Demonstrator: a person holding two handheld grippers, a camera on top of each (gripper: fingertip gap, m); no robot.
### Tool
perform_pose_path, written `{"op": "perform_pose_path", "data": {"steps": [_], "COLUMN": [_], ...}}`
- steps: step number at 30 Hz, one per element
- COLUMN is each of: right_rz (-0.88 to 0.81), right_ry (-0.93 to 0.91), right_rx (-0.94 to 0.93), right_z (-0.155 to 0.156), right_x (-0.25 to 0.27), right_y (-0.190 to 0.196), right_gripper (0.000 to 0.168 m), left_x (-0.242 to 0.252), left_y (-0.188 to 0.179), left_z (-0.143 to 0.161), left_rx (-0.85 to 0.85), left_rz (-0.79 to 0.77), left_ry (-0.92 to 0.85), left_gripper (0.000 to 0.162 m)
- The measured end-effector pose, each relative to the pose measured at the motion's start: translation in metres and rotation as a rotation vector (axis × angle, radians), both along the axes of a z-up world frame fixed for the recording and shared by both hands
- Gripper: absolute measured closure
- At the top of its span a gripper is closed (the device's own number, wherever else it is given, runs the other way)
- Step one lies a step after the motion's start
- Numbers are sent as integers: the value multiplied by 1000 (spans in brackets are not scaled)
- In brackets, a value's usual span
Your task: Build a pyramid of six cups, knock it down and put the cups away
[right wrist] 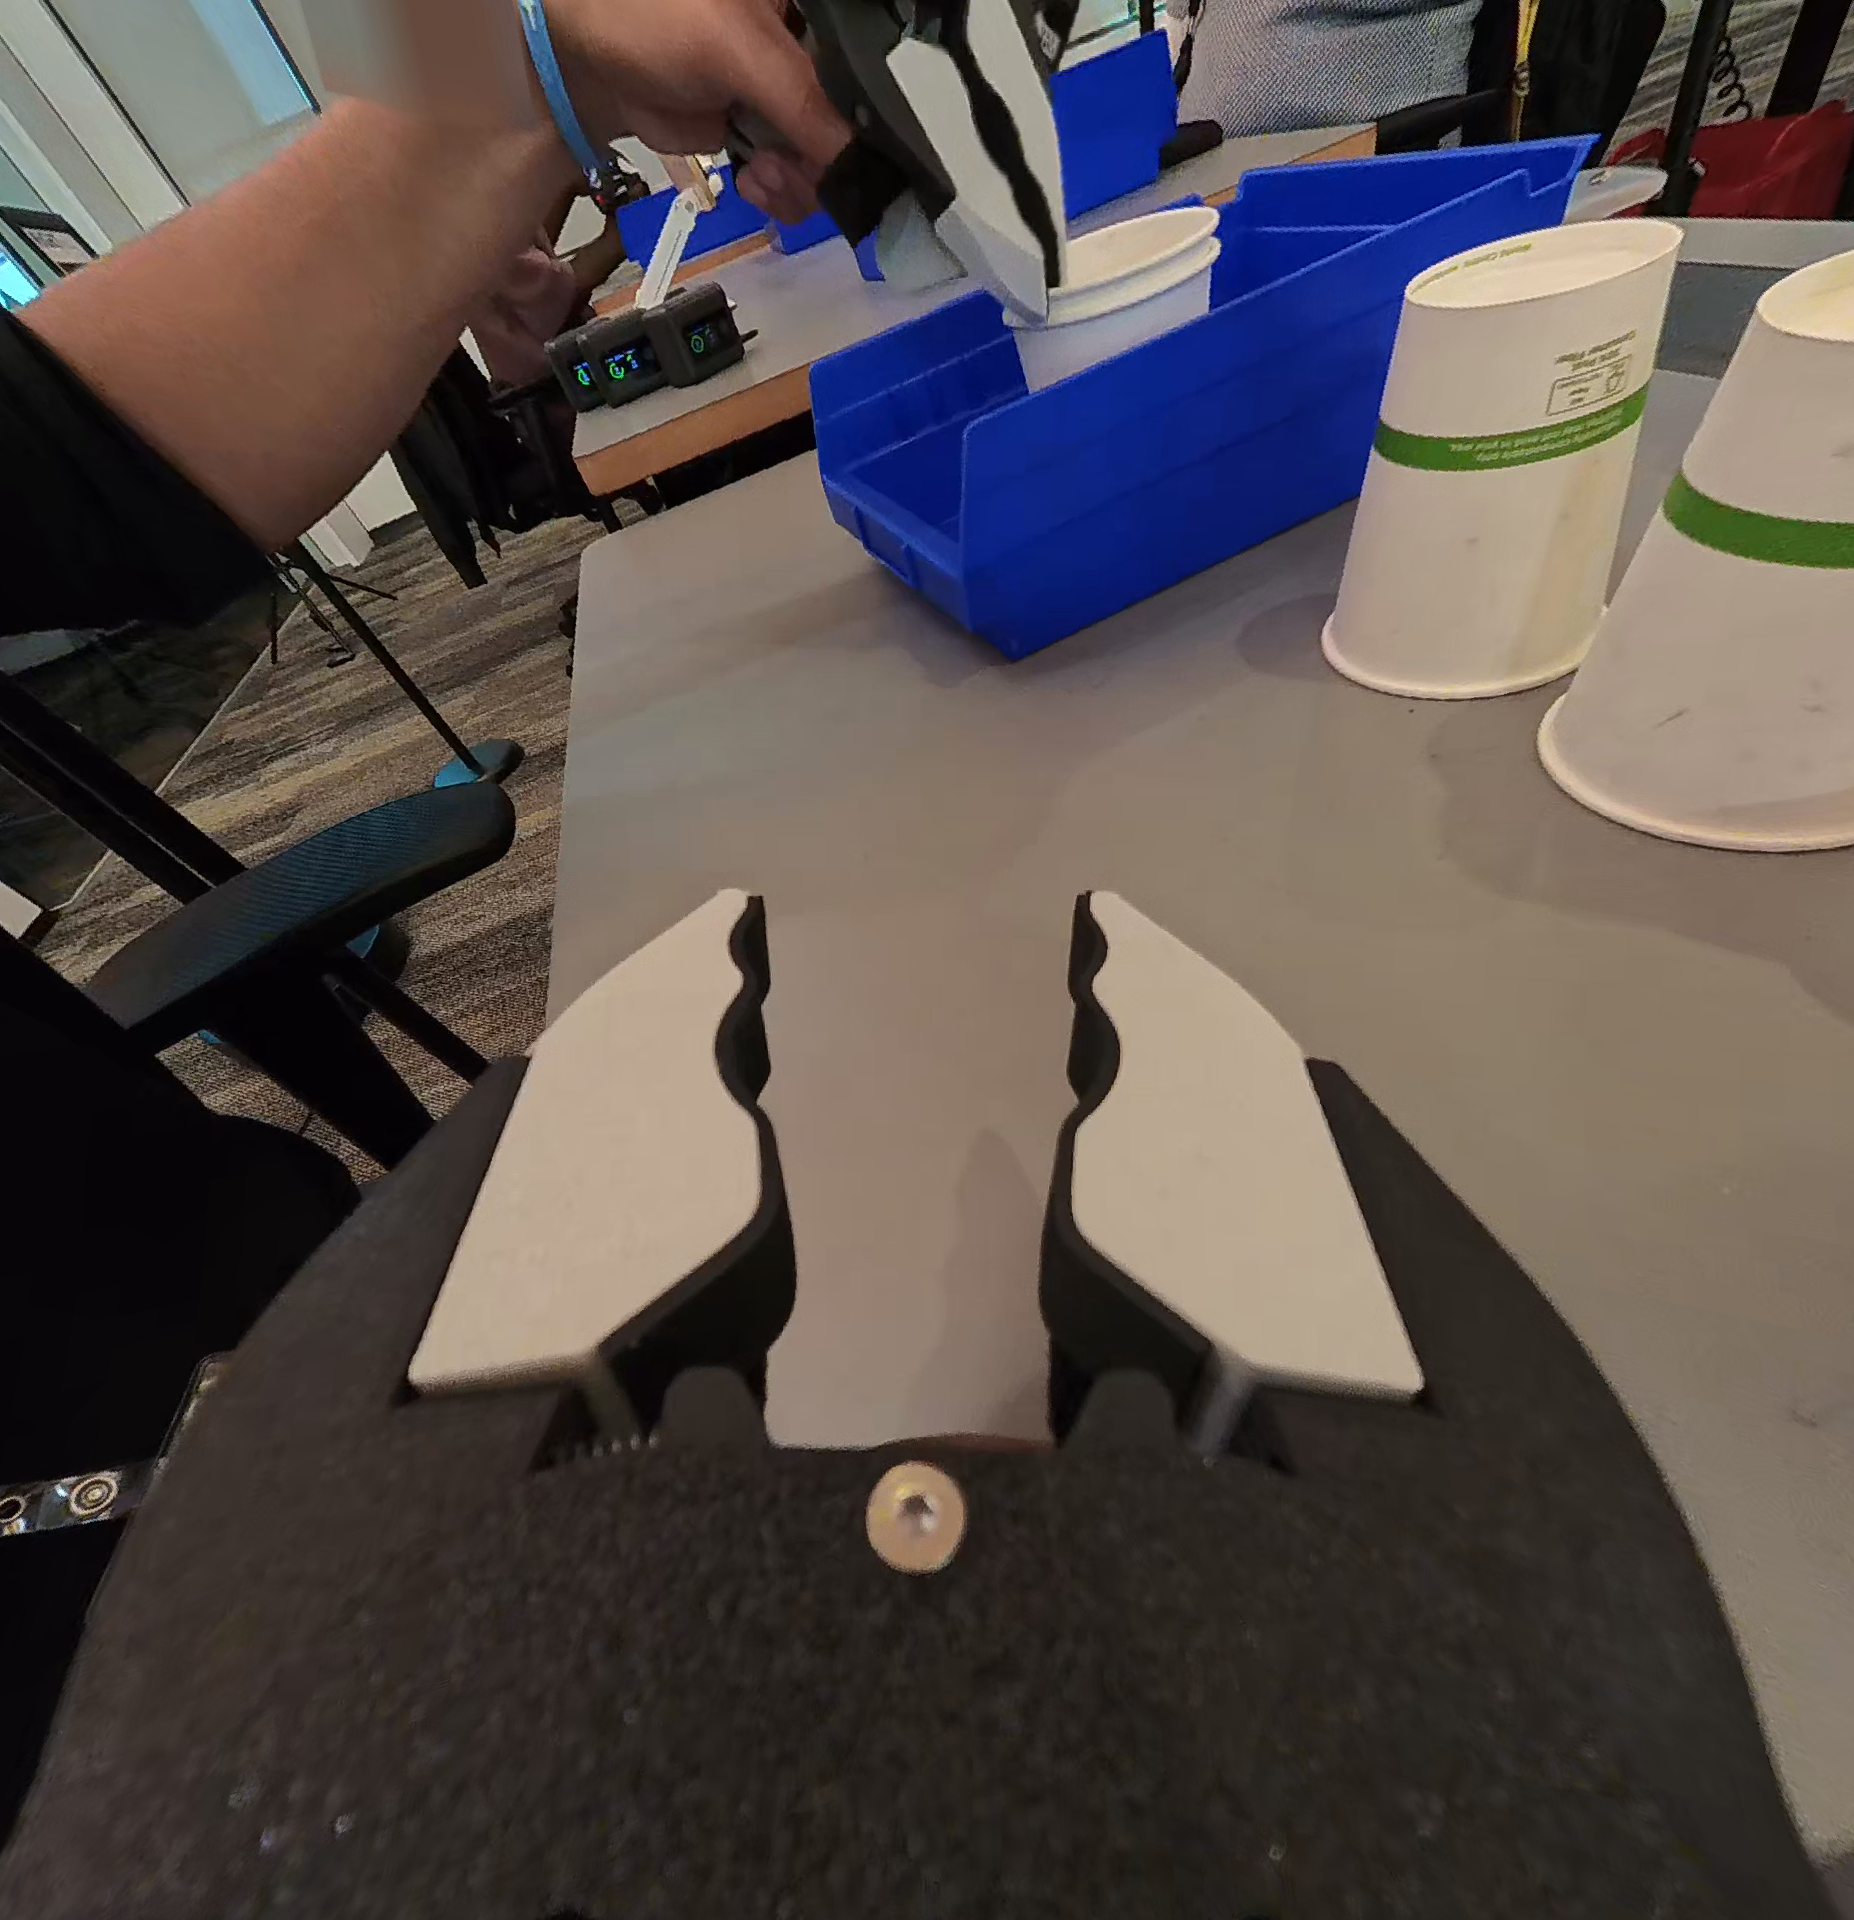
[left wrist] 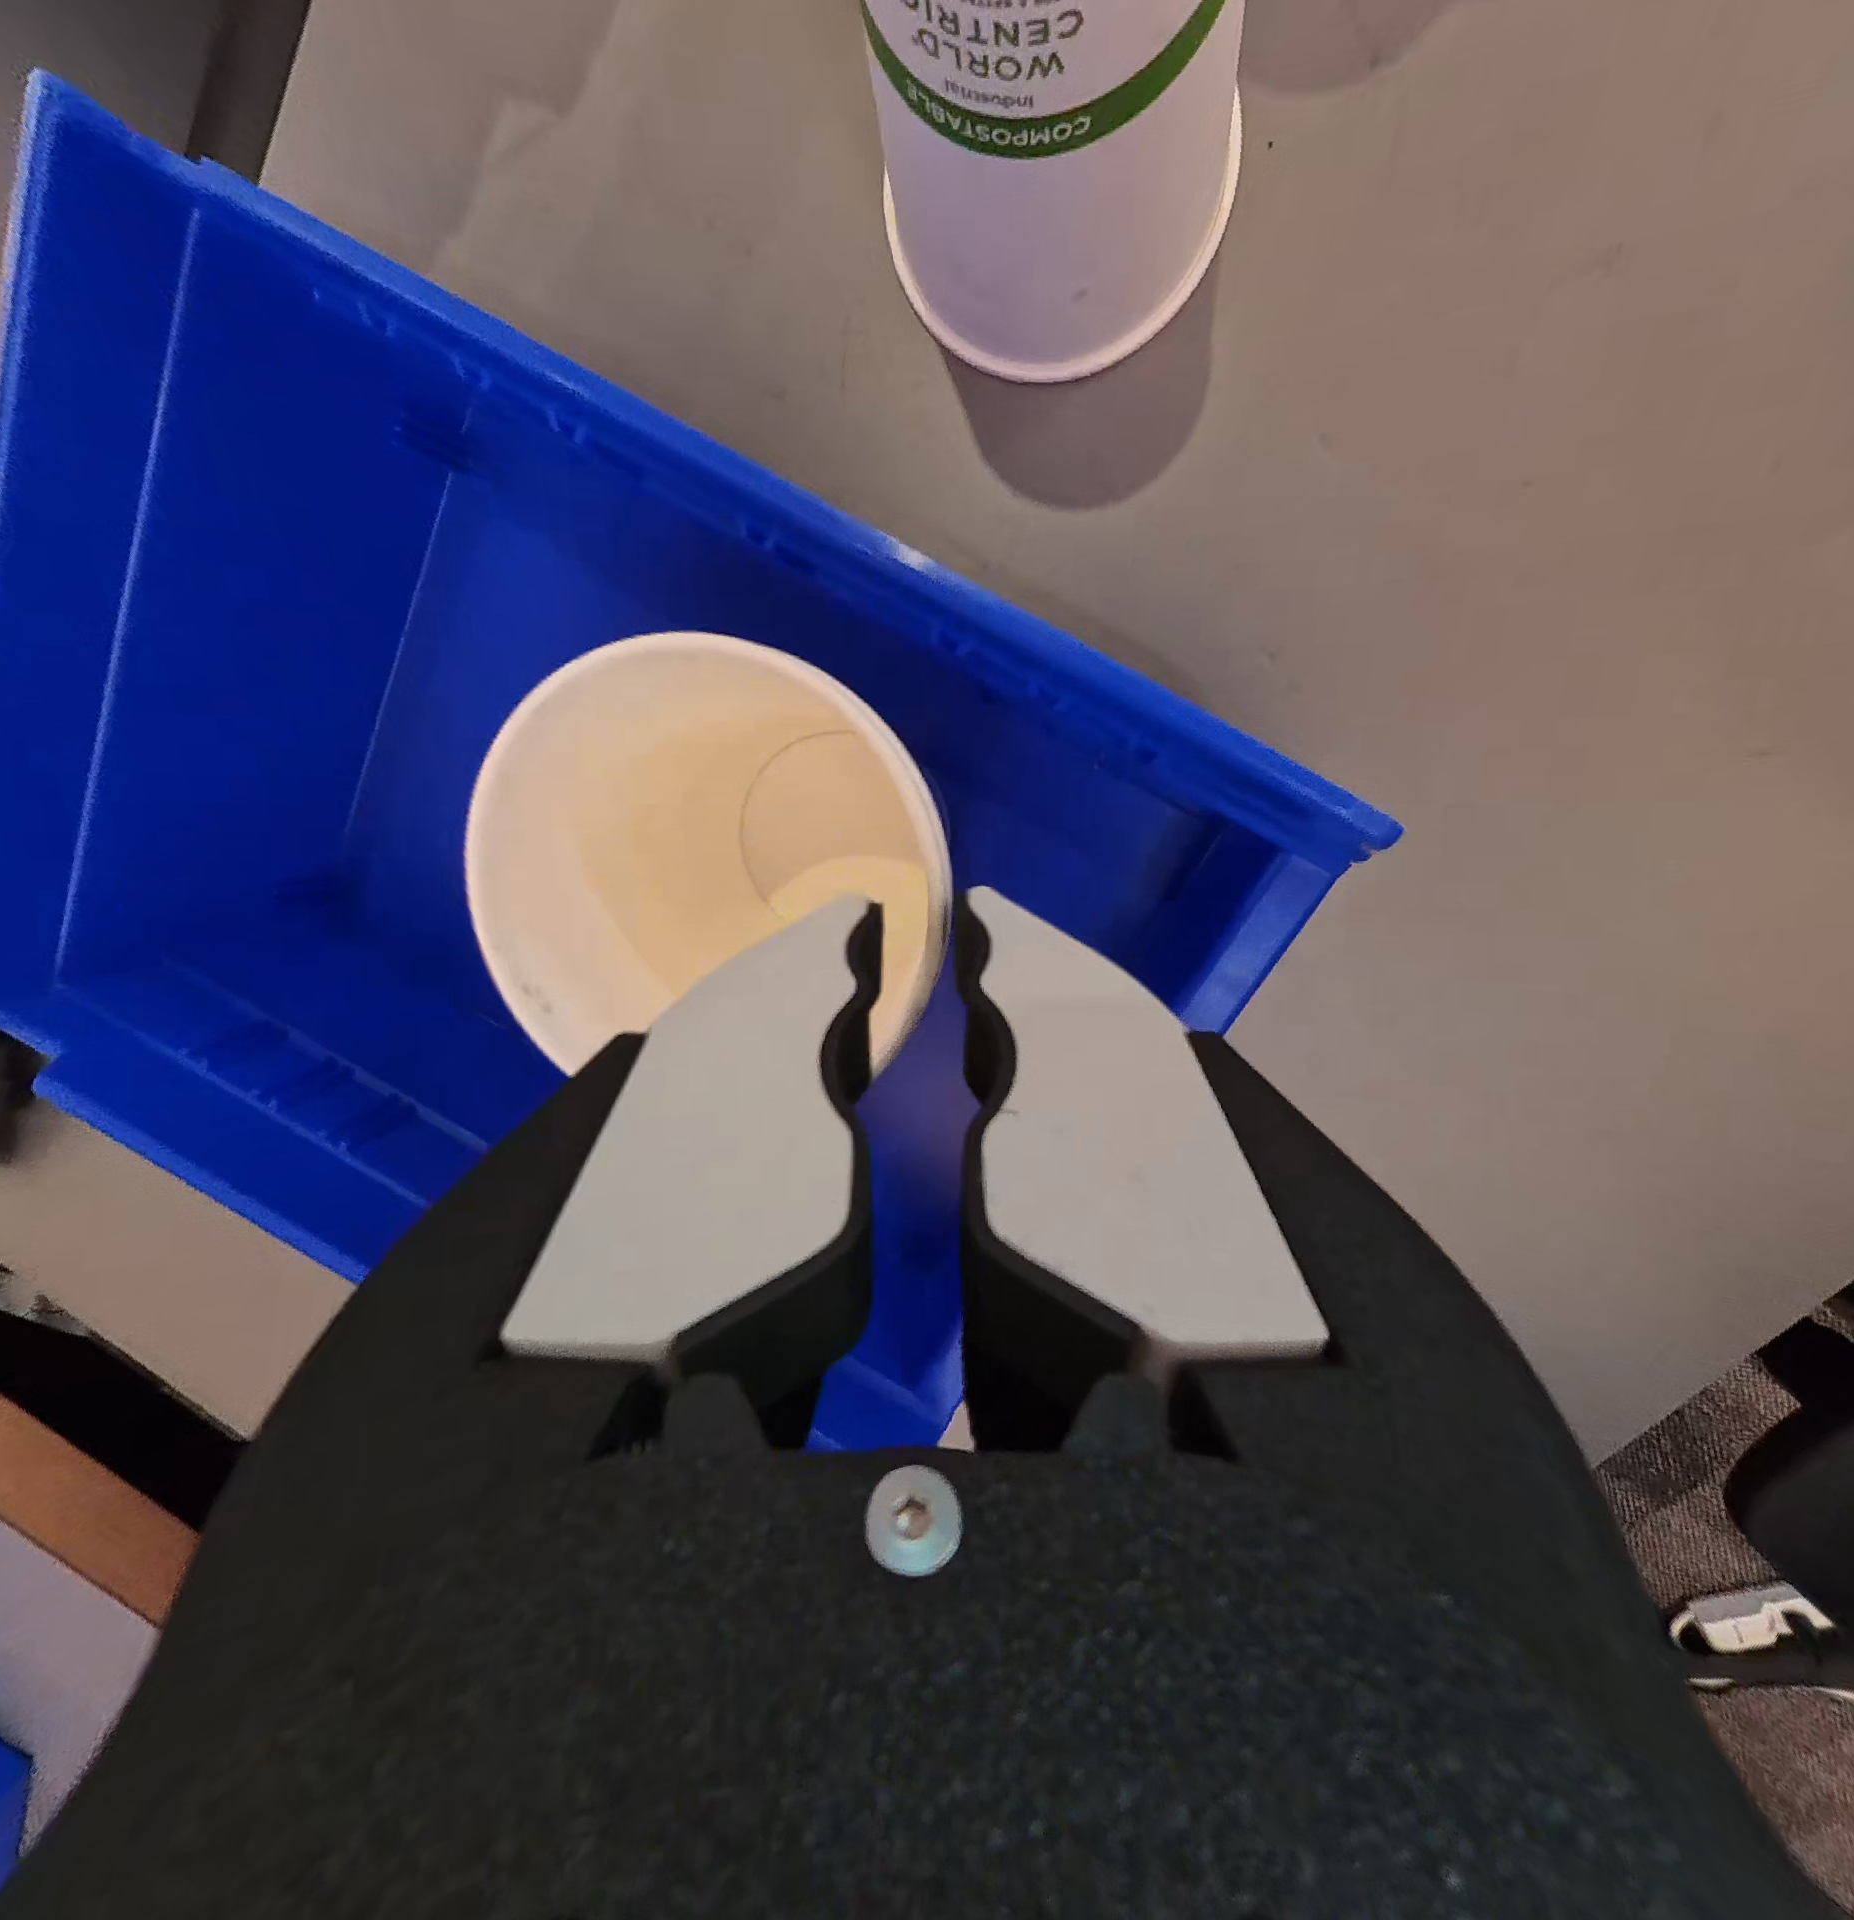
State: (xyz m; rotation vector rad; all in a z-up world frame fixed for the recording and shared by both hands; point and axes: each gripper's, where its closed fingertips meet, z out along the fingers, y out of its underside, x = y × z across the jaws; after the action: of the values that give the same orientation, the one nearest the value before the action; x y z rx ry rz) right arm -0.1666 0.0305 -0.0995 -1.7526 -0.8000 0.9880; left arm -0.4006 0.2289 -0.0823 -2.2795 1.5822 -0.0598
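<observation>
Your left camera looks steeply down, close over the blue bin (left wrist: 279, 623); your right camera faces level across the table (right wrist: 902, 779), sharing that bin (right wrist: 1110, 499).

Both grippers, left gripper (left wrist: 918, 914) and right gripper (right wrist: 918, 914), look the same: grainy black bodies, light grey jaws with wavy black inner edges. One silver hex screw (right wrist: 915, 1516) at 6 o'clock. Person's got a black sleeve (right wrist: 61, 457).

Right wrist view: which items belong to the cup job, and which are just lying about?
Belongs to the job:
- nested cups in the blue bin
- two upturned cups on the grey table
- left gripper, pinching the nested cups' rim
- right gripper, open, empty

Just lying about:
- three small black devices on the far table
- office chair
</observation>
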Motion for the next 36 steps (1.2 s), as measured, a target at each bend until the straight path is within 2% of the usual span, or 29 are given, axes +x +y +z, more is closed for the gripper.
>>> {"op": "perform_pose_path", "data": {"steps": [1, 2, 8, 13, 19, 24, 31, 36], "right_rz": [1, 2, 9, 6, -1, -26, -80, -106], "right_ry": [1, 1, -7, -7, 8, 43, 134, 182], "right_rx": [-1, -4, -11, -17, -24, -33, -74, -77], "right_z": [0, 0, -3, -4, -3, -1, 6, 19], "right_x": [0, -1, -2, -1, 2, 9, 21, 17], "right_y": [0, 0, -1, 0, 2, 8, 27, 44], "right_gripper": [113, 113, 114, 116, 116, 115, 109, 101], "left_x": [0, 0, -1, -3, -5, 4, 44, 94], "left_y": [-1, -2, 1, 5, 7, -1, -42, -79], "left_z": [0, 0, 3, 21, 60, 110, 172, 190], "left_rx": [-10, -15, 1, 36, 103, 192, 270, 267], "left_rz": [-3, -4, -10, -5, -12, -44, -194, -341], "left_ry": [-5, -6, 11, 12, -13, -80, -176, -224], "left_gripper": [158, 159, 159, 159, 159, 159, 159, 160]}}
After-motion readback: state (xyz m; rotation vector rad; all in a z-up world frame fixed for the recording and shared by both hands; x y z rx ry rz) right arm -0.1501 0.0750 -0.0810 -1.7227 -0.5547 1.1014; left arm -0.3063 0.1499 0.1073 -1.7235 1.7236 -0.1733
